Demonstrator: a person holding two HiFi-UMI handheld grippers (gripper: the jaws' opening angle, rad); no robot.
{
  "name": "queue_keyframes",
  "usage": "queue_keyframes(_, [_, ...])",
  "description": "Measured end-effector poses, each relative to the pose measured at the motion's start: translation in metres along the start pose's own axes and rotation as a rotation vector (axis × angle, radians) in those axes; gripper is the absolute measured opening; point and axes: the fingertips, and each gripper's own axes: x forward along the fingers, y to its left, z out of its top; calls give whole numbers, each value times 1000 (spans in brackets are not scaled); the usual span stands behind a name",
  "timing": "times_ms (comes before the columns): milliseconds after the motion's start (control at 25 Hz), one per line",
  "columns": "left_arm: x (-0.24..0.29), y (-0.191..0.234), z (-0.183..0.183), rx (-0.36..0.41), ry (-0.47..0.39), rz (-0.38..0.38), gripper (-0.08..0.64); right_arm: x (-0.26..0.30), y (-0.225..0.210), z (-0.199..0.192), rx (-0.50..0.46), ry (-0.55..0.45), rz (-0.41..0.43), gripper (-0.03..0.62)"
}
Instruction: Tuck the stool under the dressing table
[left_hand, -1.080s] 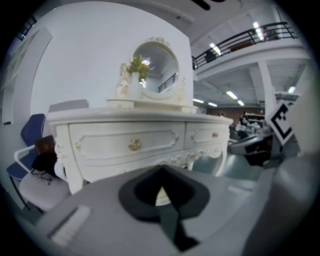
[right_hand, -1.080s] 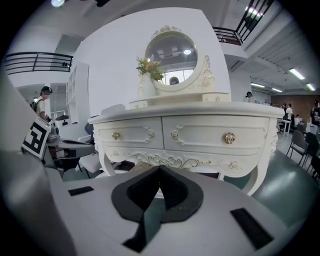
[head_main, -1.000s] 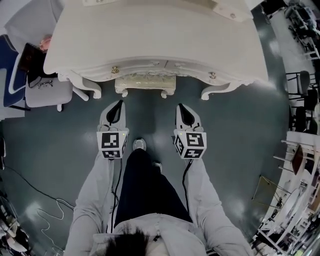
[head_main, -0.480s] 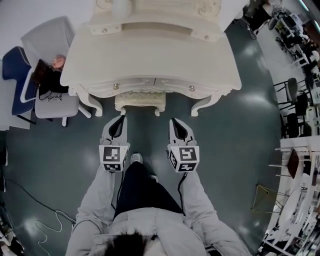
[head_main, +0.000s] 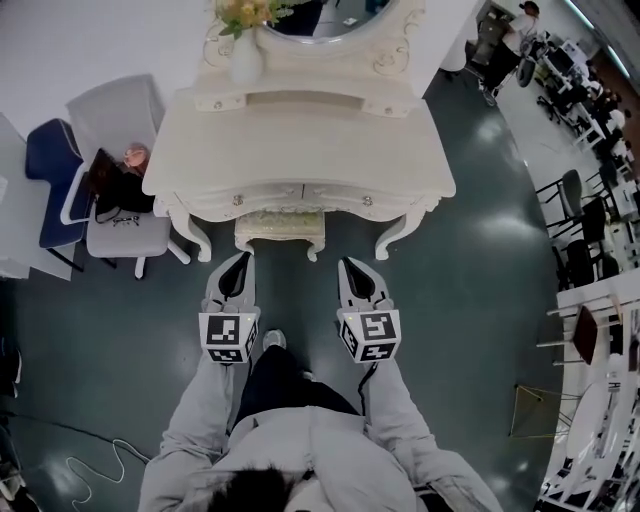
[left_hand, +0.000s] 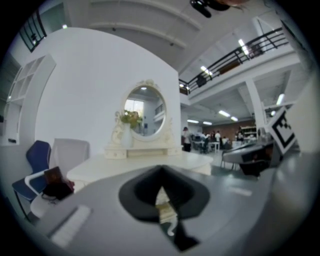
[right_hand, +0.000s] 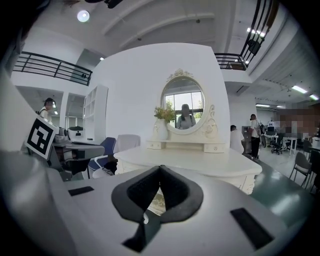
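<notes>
The cream stool (head_main: 280, 227) stands tucked between the legs of the white dressing table (head_main: 300, 150), only its front edge and two feet showing from above. The table carries an oval mirror (right_hand: 183, 109) and a vase of flowers (head_main: 245, 55). My left gripper (head_main: 237, 262) is shut and empty, held in the air short of the stool's left side. My right gripper (head_main: 355, 266) is likewise shut with nothing in it, just right of the stool. In the gripper views the shut jaws point at the table (left_hand: 145, 167), and the stool (right_hand: 156, 202) peeks through between them.
A grey chair (head_main: 125, 225) with a dark bag and a blue chair (head_main: 50, 180) stand left of the table. Office chairs and racks (head_main: 590, 300) line the right side. A cable (head_main: 90, 460) lies on the dark floor at lower left. The person's shoe (head_main: 273, 341) is between the grippers.
The head view has pulled up and back: the dressing table looks smaller and its mirror and vase have come into view. Both grippers stayed shut and rose, away from the stool.
</notes>
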Motion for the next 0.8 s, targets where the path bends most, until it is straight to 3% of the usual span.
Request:
queue_keyframes(360, [-42,-14,43,-40,-56,38,9,-53,-2,36,-20,-74,-21,3])
queue_keyframes(800, [-82,-45,94,14,-134,55,9,-115,-7,73,-40,-173,-43,3])
